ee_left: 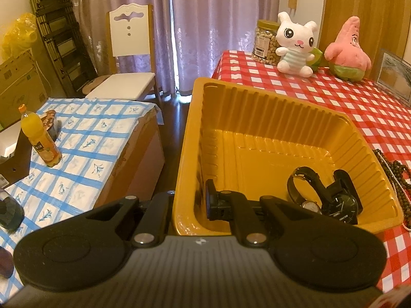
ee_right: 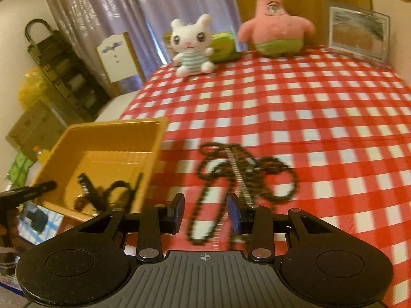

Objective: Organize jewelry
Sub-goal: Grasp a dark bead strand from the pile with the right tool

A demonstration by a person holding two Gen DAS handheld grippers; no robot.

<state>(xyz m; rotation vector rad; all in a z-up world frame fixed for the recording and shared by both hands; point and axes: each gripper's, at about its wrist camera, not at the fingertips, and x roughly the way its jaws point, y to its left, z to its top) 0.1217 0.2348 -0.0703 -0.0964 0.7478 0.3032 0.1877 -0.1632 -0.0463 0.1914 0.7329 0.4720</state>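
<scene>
We found the jewelry split between two places. Inside the yellow tray (ee_left: pixel 269 138), a ribbed plastic tub at the edge of the red-and-white checked tablecloth (ee_left: pixel 359 107), lay two watches: one with a black strap and pale dial (ee_left: pixel 307 192), curled on its side, and a black-faced one (ee_left: pixel 343 205) touching it by the near right wall. Just right of the tray, on the cloth, sat a tangle of dark bead necklaces (ee_right: pixel 244 174) with a thin string of small pale beads (ee_right: pixel 239 172) running through it; motion blur hid finer detail.

Our left gripper (ee_left: pixel 190 200) was clamped on the tray's near left wall, one finger inside, one outside. Our right gripper (ee_right: pixel 205 213) stood partly open over the near end of the necklaces, holding nothing, strands showing between its blue pads (ee_right: pixel 235 215).
</scene>
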